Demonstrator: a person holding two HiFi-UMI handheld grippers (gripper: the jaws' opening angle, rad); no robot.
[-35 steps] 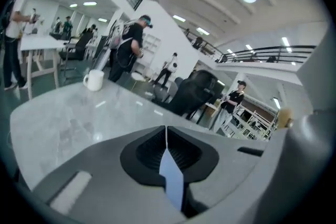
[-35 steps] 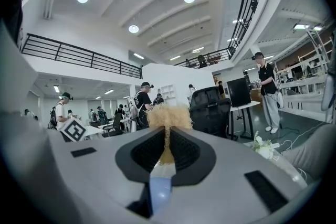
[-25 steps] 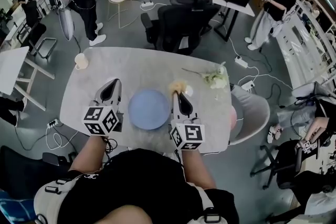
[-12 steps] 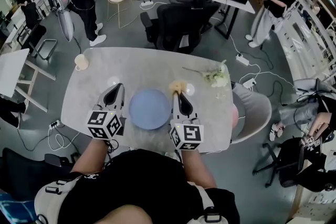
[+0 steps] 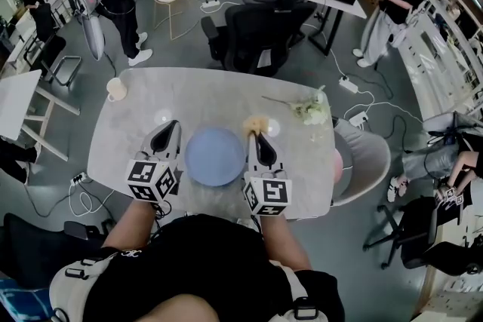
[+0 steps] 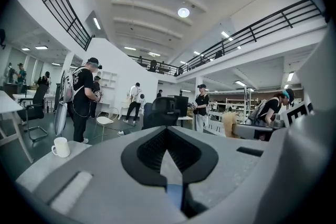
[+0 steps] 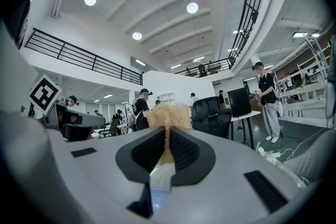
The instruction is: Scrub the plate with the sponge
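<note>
Right tool [image 5: 255, 136] clamped on sponge [image 5: 256, 124]. Sponge pokes past tool tips, pointing away from person, just beside plate rim, not on it. Plate [image 5: 215, 155] flat on bench [image 5: 196, 90], face up, between both tools; round, no long axis. Left tool [image 5: 168, 130] closed, empty. Scrubbing seemingly not begun.

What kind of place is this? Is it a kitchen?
Not a kitchen, it seems. It looks like a big open office or workshop hall: black office chairs, a railed balcony up above, and power cables across the floor.
</note>
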